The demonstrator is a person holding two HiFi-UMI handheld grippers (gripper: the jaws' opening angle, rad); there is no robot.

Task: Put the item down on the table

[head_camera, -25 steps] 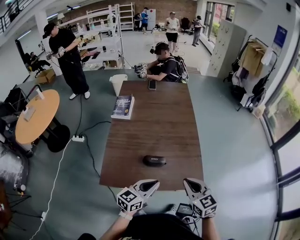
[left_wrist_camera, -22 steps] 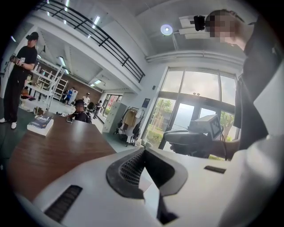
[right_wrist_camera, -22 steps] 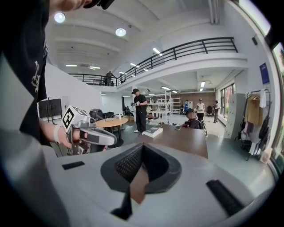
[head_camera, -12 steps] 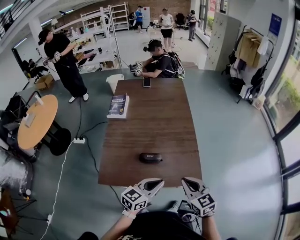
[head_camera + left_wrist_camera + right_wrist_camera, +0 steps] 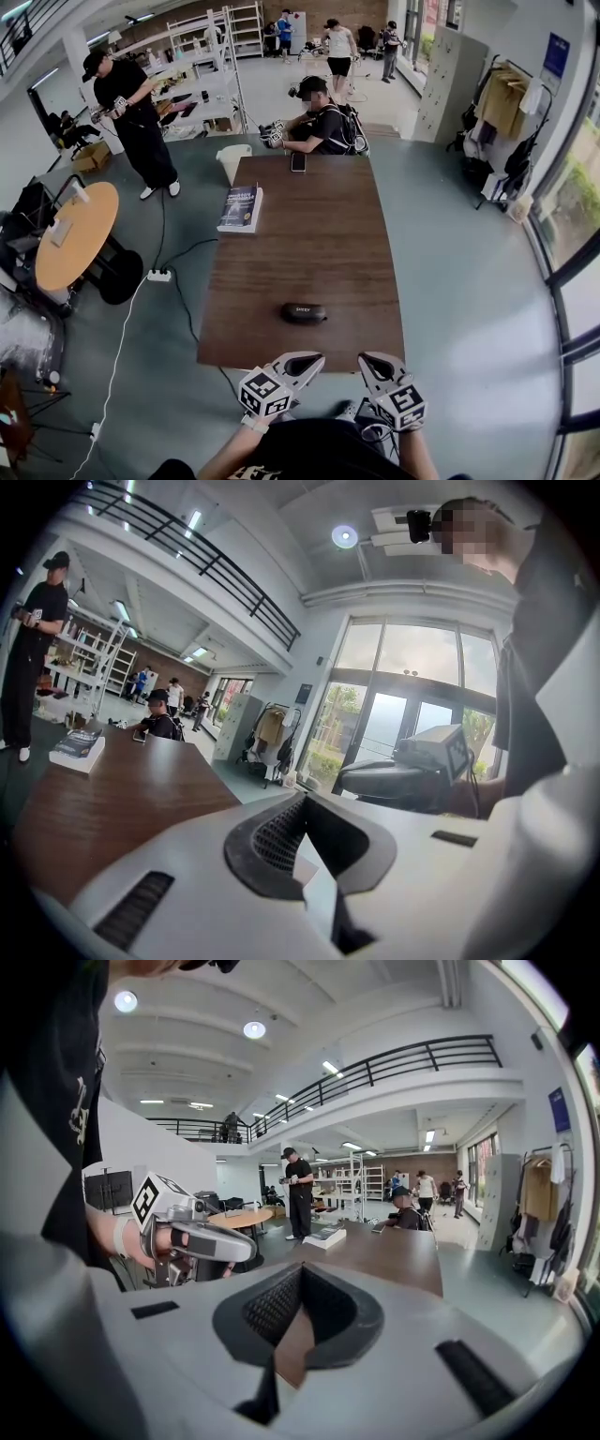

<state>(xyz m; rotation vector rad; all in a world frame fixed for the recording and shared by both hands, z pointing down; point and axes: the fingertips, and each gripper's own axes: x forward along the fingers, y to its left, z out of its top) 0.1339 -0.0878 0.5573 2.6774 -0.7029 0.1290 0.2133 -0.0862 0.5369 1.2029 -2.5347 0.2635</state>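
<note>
A black oblong case (image 5: 304,313) lies on the brown table (image 5: 319,244) near its front edge, and nothing touches it. My left gripper (image 5: 314,360) and right gripper (image 5: 367,360) hover just off that edge, below the case, with their tips pointing toward each other. Both are shut with nothing between the jaws. In the left gripper view its shut jaws (image 5: 302,855) face the right gripper (image 5: 403,785). The right gripper view shows its own shut jaws (image 5: 281,1335) and the left gripper (image 5: 202,1241) beyond them.
A book (image 5: 240,207) lies at the table's left edge and a phone (image 5: 298,161) at the far end, where a person (image 5: 319,127) sits. A white bin (image 5: 233,164), a round orange table (image 5: 70,234) and a power strip (image 5: 157,276) with cables are on the left floor.
Both grippers have edged slightly up toward the table's front edge and stay shut. The case has not moved on the table.
</note>
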